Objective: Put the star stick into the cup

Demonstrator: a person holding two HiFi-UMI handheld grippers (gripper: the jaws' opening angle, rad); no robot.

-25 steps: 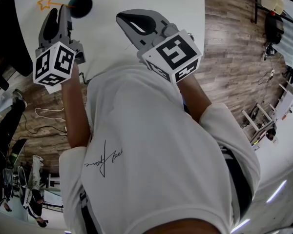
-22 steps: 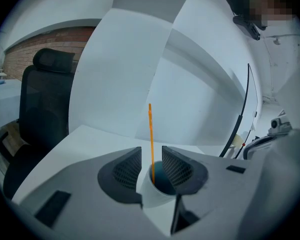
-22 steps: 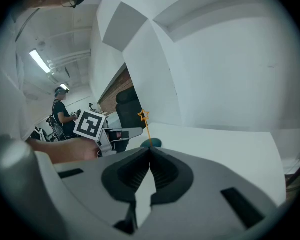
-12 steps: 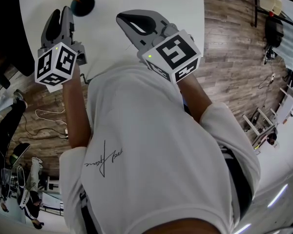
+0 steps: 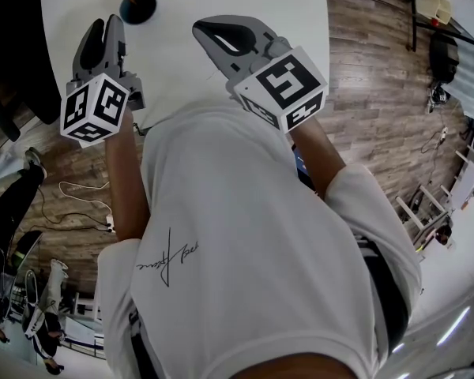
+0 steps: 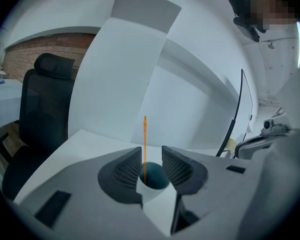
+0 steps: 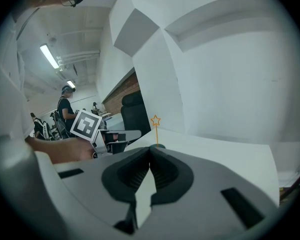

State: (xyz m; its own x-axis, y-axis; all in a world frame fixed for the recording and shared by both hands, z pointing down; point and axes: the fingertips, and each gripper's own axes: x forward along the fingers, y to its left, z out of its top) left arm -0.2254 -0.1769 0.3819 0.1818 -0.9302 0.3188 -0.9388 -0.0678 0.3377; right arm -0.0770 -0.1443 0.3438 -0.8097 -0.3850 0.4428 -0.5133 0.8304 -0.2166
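Bright even indoor light; ceiling strip lights (image 7: 50,57) glaring; strong fisheye warp, dark vignette in gripper views.

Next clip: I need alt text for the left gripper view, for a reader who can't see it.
An orange star stick stands in a dark teal cup on a white table, seen through the gap between the left gripper's open jaws. A black office chair stands at the left.

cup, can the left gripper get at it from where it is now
Probably yes: the left gripper has its jaws apart and the cup lies straight ahead, in line with the gap, with nothing between them. Only the star stick standing in it might get bumped.
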